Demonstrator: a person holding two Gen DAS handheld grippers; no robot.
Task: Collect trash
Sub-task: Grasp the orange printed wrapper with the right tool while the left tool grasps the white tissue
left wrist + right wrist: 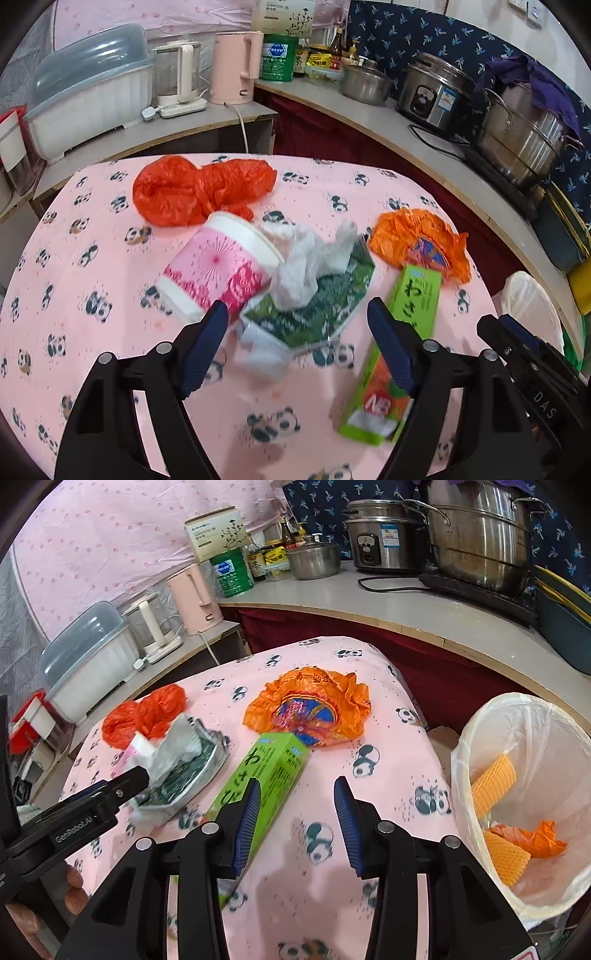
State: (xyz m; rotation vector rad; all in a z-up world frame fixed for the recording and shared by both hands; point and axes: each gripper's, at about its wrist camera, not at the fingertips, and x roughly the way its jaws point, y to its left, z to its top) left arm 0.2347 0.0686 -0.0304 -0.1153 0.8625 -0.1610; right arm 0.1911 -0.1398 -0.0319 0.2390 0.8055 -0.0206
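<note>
My left gripper [297, 325] has its fingers wide over the green bowl [325, 306]; a pink cup [218, 266] crowds it. My right gripper [297, 812], fingers wide, sits beside the green box [269, 775], bin [480, 720] nearby.

A pink paper cup [218, 266] lies tipped on its side ahead of the left jaws, beside crumpled white tissue [310, 258] on a green printed wrapper [321, 306]. A green carton [266, 779] lies flat, touching the right jaws' left one. Orange wrapper [310, 705] sits beyond, red bag [199, 188] farthest.
</note>
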